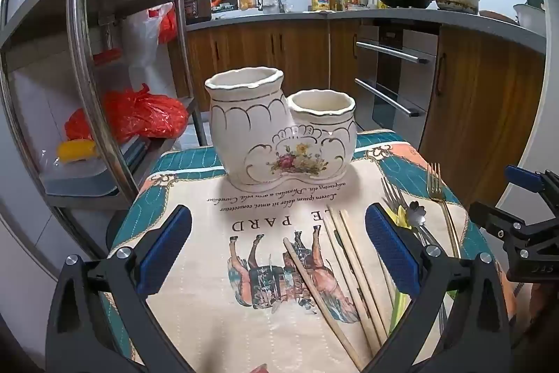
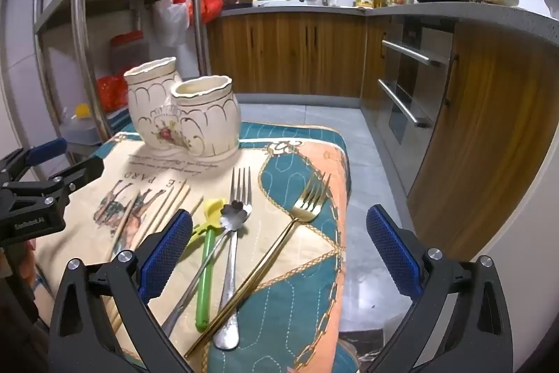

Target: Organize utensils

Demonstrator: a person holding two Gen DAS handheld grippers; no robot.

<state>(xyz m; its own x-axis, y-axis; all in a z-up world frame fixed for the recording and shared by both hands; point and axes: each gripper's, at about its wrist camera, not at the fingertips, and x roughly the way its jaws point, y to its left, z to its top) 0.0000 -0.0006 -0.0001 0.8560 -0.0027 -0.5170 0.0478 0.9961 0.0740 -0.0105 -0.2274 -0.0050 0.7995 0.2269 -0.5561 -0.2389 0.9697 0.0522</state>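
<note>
A white ceramic two-pot utensil holder (image 1: pixel 279 131) with gold trim stands empty at the far end of the cloth-covered table; it also shows in the right wrist view (image 2: pixel 181 114). Several wooden chopsticks (image 1: pixel 346 271) lie between the fingers of my open, empty left gripper (image 1: pixel 279 247). A gold fork (image 2: pixel 279 254), a silver fork (image 2: pixel 232 254), a flower-headed spoon (image 2: pixel 209 254) and a green-and-yellow utensil (image 2: pixel 206 271) lie between the fingers of my open, empty right gripper (image 2: pixel 279 247). The right gripper (image 1: pixel 517 219) shows at the left view's right edge.
A patterned cloth (image 1: pixel 223 212) covers the small table. A steel shelf rack (image 1: pixel 84 58) with red bags stands at the left. Wooden kitchen cabinets (image 2: pixel 482 135) and an oven are at the right, with grey floor (image 2: pixel 363 170) beyond the table's right edge.
</note>
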